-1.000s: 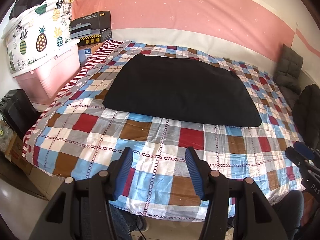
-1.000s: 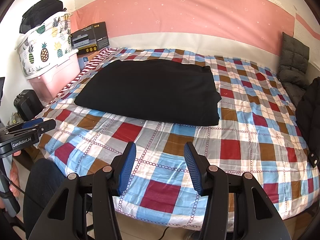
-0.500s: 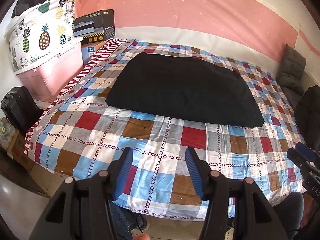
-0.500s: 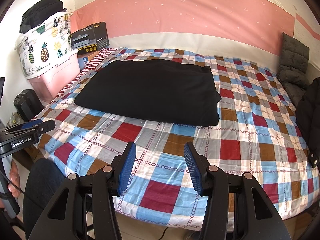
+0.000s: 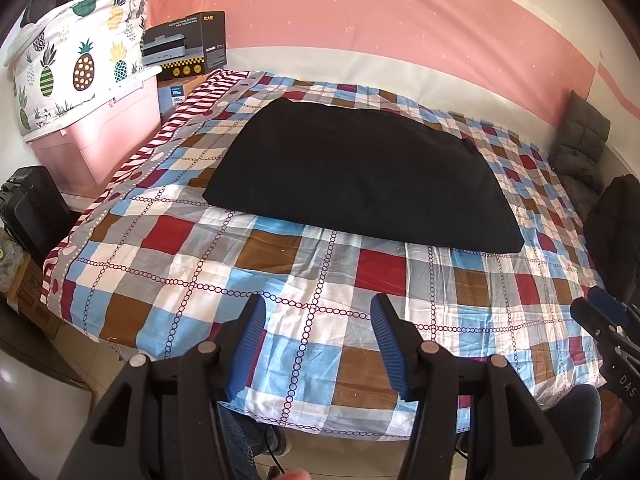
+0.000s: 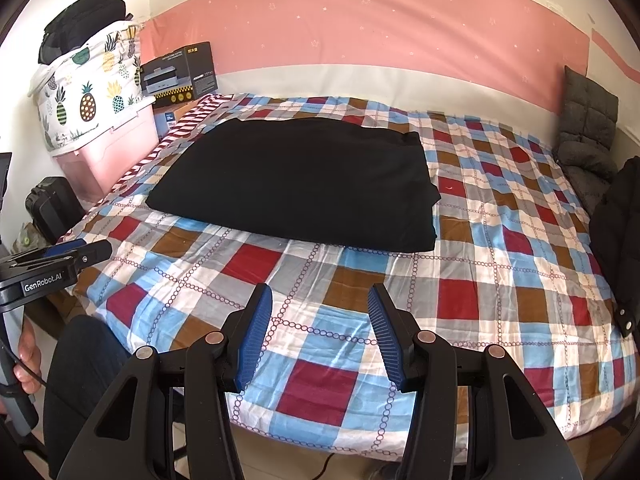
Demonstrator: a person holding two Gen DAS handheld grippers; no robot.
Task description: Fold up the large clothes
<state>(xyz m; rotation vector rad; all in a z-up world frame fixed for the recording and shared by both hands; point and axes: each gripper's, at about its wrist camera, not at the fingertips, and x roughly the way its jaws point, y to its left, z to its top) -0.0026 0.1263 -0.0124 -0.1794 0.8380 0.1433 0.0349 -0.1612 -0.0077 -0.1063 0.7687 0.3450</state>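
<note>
Both grippers — left gripper (image 5: 318,334) and right gripper (image 6: 319,326) — hang over the near edge of the bed (image 6: 460,304), jaws parted and empty. Well beyond them, a folded black garment (image 6: 304,184) lies flat on the checked bedcover.

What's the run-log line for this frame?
left gripper: open, empty | right gripper: open, empty | black garment: folded, flat on bed, untouched

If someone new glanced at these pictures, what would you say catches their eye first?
Most likely the black garment, lying flat in a neat folded slab at the middle of the bed, dark against the checked bedsheet. Next come the two pairs of blue-padded tongs, left and right, both open and empty above the bed's near edge. The pineapple-print bag sits on a pink bin at far left.
</note>
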